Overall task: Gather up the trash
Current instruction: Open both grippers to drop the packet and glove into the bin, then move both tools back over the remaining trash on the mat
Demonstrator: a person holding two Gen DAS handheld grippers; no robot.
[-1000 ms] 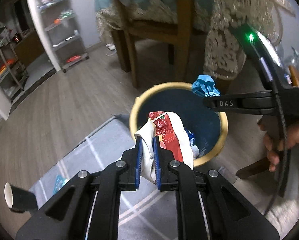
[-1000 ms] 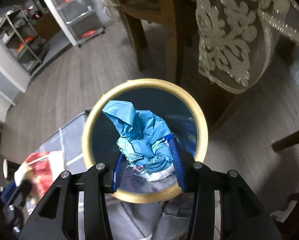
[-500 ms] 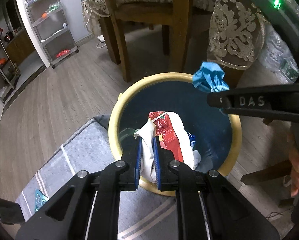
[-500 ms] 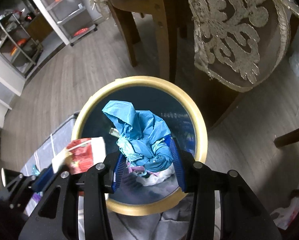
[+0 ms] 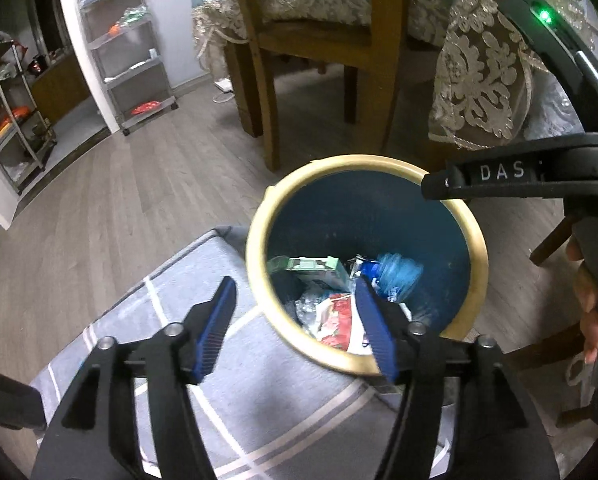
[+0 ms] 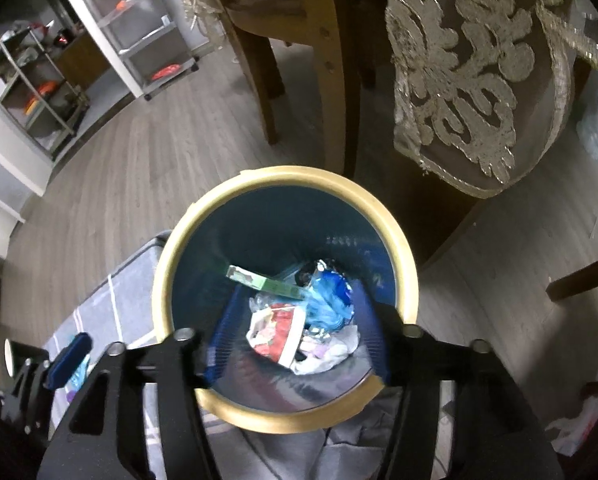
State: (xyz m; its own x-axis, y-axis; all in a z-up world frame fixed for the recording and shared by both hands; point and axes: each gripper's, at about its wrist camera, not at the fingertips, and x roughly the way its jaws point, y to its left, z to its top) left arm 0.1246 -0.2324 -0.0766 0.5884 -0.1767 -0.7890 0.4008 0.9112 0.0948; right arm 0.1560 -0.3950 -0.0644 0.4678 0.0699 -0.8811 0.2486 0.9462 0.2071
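Trash lay at the bottom of the round bin (image 6: 287, 420), a dark blue one with a tan rim, which stood on the wood floor (image 5: 99, 200) at the corner of a grey rug (image 5: 279, 412) with pale stripes. Inside it, the red-and-white wrapper (image 6: 277, 330) rested near the middle, with the crumpled blue paper (image 6: 327, 300) touching its right side and a green box (image 6: 267, 280) just behind them; white scraps lay below.

Both tools were held over the bin, pointing down into it. The left gripper (image 5: 295, 322) had just been opening: its jaws stood wide apart, one blue pad over the rug and the other over the near rim, with nothing between them but the bin's edge beneath. The right gripper (image 6: 299, 340) had likewise just been opening, and its jaws stood wide and empty above the heap, the pads blurred. A hand (image 5: 591, 304) gripped the right tool's handle at the edge of the left view.

Behind the bin stood a wooden chair (image 5: 379, 60) and a lace-trimmed cloth (image 6: 471, 80).
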